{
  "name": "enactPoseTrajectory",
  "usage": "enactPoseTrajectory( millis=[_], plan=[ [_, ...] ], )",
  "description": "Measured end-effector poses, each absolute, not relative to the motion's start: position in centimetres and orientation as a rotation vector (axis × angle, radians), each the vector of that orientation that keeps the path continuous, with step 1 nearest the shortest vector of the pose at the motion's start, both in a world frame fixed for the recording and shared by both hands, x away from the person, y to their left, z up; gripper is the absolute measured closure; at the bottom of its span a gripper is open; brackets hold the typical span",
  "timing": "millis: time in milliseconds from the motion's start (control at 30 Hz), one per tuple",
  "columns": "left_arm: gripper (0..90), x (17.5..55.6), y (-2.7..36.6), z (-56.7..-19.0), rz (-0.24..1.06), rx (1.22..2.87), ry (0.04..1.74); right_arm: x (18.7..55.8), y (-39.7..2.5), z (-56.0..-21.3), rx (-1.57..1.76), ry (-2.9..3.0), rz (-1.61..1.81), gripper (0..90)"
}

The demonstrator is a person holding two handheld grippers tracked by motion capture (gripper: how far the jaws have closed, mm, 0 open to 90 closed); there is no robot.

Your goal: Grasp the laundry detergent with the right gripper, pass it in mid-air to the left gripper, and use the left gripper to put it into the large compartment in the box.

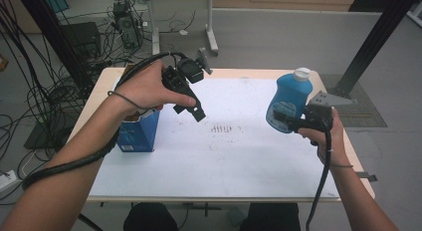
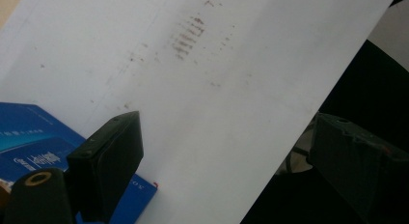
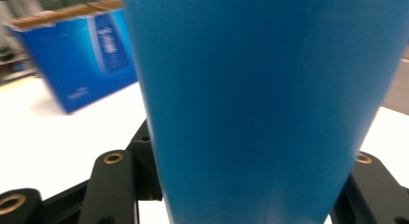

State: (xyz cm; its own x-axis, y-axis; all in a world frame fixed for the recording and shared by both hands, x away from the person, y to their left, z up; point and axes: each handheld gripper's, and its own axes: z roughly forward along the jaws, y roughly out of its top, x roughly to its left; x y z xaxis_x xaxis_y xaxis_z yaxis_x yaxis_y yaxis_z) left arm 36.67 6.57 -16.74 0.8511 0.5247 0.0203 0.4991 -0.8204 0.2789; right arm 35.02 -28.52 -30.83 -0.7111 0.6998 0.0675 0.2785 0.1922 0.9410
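Observation:
A blue bottle (image 1: pixel 288 95) with a white cap hangs tilted over the right side of the table, and my right gripper (image 1: pixel 283 119) is shut on its lower body. In the right gripper view the bottle (image 3: pixel 260 98) sits between the jaws of that gripper (image 3: pixel 251 185). An open blue carton (image 1: pixel 139 131) stands upright at the left on the white sheet (image 1: pixel 224 161). My left gripper (image 1: pixel 190 110) hovers just above and to the right of the carton, pointing down. Its jaws stand wide apart with nothing between them (image 2: pixel 231 161), and the carton (image 2: pixel 29 142) lies below its left jaw.
Brownish smudges (image 1: pixel 221 127) mark the middle of the sheet. The wooden table edge (image 1: pixel 356 156) shows around it. Beyond the table are tangled cables (image 1: pixel 45 86), a computer tower (image 1: pixel 124 24), desk legs (image 1: pixel 211 32) and a black frame post (image 1: pixel 373 42).

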Motion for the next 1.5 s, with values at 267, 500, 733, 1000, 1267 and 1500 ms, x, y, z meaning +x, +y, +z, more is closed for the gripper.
enactPoseTrajectory(
  millis=[267,500,733,1000,1267,1500],
  plan=[
    [12.4,36.3,6.6,-14.7,0.108,2.805,0.650,35.0,-28.1,-28.1,0.781,2.204,1.638,42.4],
    [12.7,36.1,6.6,-13.4,0.084,2.822,0.563,34.8,-27.5,-26.7,0.673,2.271,1.693,42.4],
    [12.7,35.8,6.3,-12.4,0.079,2.847,0.435,34.8,-26.6,-25.9,0.578,2.326,1.717,42.4],
    [12.6,35.7,5.6,-12.0,0.067,2.885,0.382,34.9,-25.3,-25.8,0.460,2.402,1.707,42.4],
    [12.6,35.7,5.0,-11.8,0.059,2.907,0.346,34.8,-24.1,-26.4,0.393,2.437,1.724,42.3],
    [12.5,35.6,4.5,-11.2,0.059,2.907,0.312,34.8,-23.1,-26.7,0.359,2.458,1.733,42.3]
  ],
)
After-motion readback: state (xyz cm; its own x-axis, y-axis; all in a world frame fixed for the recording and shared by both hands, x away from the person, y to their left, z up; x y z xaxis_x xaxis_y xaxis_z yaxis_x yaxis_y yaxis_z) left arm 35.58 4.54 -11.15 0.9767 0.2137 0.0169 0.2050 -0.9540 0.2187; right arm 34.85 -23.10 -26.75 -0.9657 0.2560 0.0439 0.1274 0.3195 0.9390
